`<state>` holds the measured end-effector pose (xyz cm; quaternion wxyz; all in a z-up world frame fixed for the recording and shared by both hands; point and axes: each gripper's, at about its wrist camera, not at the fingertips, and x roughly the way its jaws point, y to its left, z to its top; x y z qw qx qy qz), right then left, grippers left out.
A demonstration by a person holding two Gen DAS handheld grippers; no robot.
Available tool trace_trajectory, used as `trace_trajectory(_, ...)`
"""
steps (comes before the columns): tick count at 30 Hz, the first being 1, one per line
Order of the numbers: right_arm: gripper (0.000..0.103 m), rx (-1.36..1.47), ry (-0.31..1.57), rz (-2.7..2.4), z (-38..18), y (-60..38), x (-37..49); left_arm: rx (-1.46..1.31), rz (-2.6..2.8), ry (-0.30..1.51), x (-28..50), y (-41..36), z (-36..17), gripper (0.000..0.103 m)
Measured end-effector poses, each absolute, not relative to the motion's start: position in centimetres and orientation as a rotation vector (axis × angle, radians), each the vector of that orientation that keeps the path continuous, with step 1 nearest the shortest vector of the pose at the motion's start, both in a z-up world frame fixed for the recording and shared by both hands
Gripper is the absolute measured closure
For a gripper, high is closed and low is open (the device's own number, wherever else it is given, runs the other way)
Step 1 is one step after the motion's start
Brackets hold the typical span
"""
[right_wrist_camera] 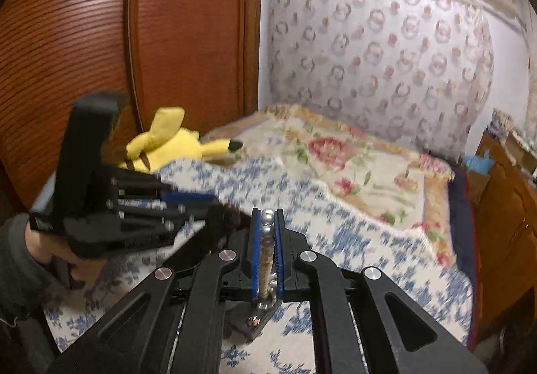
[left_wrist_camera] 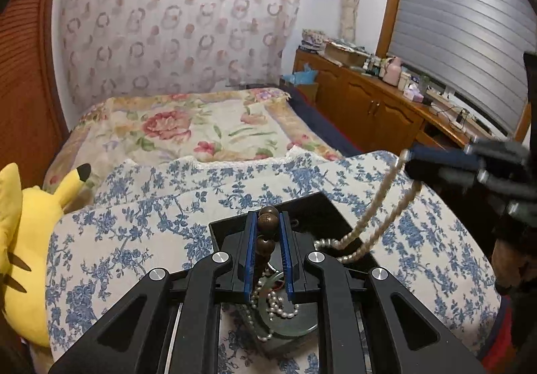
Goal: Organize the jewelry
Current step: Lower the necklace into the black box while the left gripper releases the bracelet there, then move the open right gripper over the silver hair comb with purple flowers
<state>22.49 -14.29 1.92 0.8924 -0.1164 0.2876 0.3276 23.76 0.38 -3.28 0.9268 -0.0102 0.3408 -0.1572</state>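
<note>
Claws both clamped — left claw (left_wrist_camera: 268,223) on brown beads (left_wrist_camera: 266,221), right claw (right_wrist_camera: 267,216) on pearl strand (right_wrist_camera: 267,223).

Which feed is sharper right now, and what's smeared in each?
Left wrist view is sharper: brown bead strand between the pads is crisp, only the right gripper and pearl necklace smear. Right wrist view blurs throughout: blue floral cloth, left gripper.
</note>
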Motion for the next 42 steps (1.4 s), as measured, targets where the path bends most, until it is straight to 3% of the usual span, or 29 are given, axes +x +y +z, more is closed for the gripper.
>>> trace_trajectory(15, 0.093, -0.164, 0.754, 0.699, -4.4, -13.7, 23.0, 0.013, -0.307, 0.760, 24.8, 0.1, -5.1, 0.091)
trace_trajectory(17, 0.086, -0.148, 0.753, 0.698, -4.3, -14.0, 23.2, 0.018, -0.299, 0.762, 24.8, 0.0, -5.1, 0.091)
trace_trajectory(19, 0.076, -0.144, 0.746, 0.690, -4.0, -14.3, 23.2, 0.009, -0.297, 0.761, 24.7, 0.1, -5.0, 0.079)
trace_trajectory(31, 0.075, -0.095, 0.689, 0.624, -3.1, -18.0, 19.3, -0.022, -0.196, 0.680, 19.8, 1.8, -3.2, 0.015)
trace_trajectory(33, 0.064, -0.094, 0.693, 0.607, -3.7, -18.5, 18.4, -0.009, -0.178, 0.670, 18.7, 1.8, -3.4, 0.008)
trace_trajectory(35, 0.057, -0.081, 0.699, 0.593, -4.2, -19.2, 17.6, -0.004, -0.175, 0.675, 17.4, 1.8, -3.9, 0.008)
trace_trajectory(42, 0.054, -0.083, 0.724, 0.585, -5.9, -19.6, 15.3, -0.010, -0.180, 0.695, 13.9, 2.1, -5.5, 0.008)
